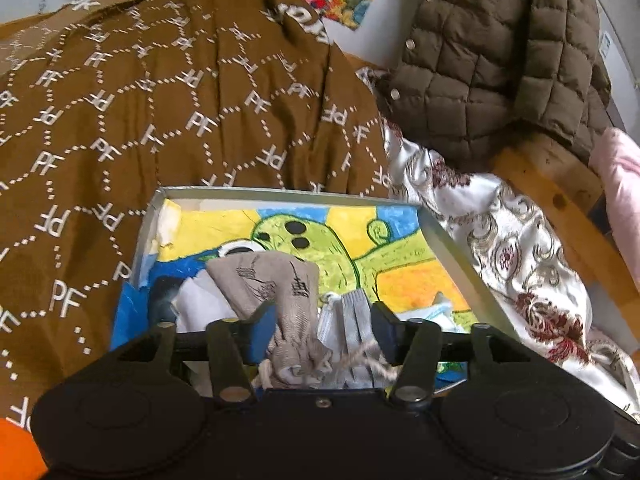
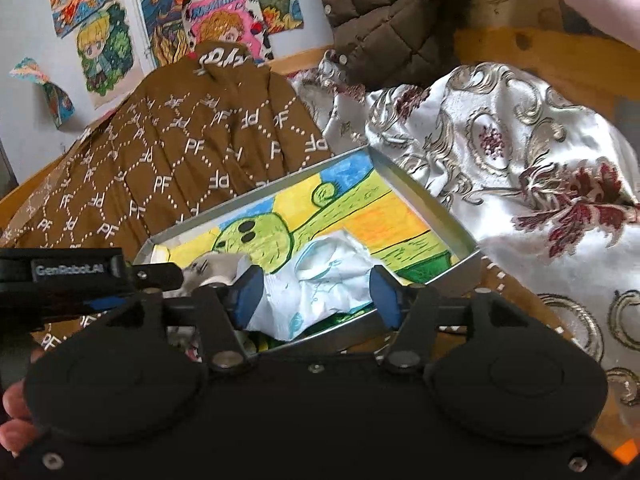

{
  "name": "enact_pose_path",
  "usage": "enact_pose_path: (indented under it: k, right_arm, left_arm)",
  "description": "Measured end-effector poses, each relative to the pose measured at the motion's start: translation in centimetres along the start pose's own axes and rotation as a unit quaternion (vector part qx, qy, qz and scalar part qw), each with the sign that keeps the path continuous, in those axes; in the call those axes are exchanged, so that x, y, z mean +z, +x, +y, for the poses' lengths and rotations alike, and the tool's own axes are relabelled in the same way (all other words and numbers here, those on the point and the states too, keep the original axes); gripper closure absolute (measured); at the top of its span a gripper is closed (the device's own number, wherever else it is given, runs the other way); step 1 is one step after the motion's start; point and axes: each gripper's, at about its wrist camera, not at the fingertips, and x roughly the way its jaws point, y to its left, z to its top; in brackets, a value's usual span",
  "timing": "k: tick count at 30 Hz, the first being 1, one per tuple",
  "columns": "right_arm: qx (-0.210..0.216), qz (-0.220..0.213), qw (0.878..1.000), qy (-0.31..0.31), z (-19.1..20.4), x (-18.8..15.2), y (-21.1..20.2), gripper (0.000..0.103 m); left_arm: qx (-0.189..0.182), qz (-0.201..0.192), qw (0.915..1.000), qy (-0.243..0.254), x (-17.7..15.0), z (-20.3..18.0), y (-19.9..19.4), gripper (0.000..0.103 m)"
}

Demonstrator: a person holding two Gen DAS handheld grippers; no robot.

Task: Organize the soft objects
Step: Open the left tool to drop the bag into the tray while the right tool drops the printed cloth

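Two hand-held grippers work over a shallow metal tray [image 2: 424, 204] lined with a bright crayon drawing. The left gripper [image 1: 324, 328] stands with its jaws parted around a grey-beige drawstring pouch [image 1: 272, 284] that lies at the near left of the tray; the blue pads flank the cloth without pressing it. Beside the pouch, to its right, sits a folded grey-and-white cloth piece [image 1: 348, 316], also within the jaw gap. The right gripper [image 2: 316, 296] is likewise spread apart, its pads on either side of a crumpled white cloth with pale blue print [image 2: 320, 280] resting at the near edge of the tray; nothing is gripped.

Step in hand, by judgement: the small soft items appear to have been placed into the tray, and both grippers stand at the point of release. The next move calls for lifting each gripper clear without snagging the pouch's cord, which lies close to the left jaws, then reaching for another soft item.

Surroundings: a brown monogrammed garment [image 1: 160, 120] lies left of and beyond the tray, touching its far rim; a silvery floral fabric [image 2: 520, 168] spreads to the right; a quilted olive jacket [image 1: 500, 52] sits at the far right. These bulky textiles crowd the tray's edges. Colourful drawings [image 2: 180, 28] hang on the far wall.
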Motion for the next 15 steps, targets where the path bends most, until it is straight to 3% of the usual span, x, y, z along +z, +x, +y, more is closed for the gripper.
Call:
enact_pose_path:
  k: [7, 15]
  right_arm:
    - [-0.008, -0.039, 0.999, 0.000, -0.6, 1.4, -3.5, 0.034]
    - [-0.004, -0.091, 0.996, -0.014, 0.9, 3.4, -9.6, 0.015]
  left_arm:
    - [0.012, -0.038, 0.9992, 0.007, 0.2, 0.2, -3.7, 0.034]
    - [0.002, -0.087, 0.9957, 0.031, 0.7, -0.4, -10.6, 0.022]
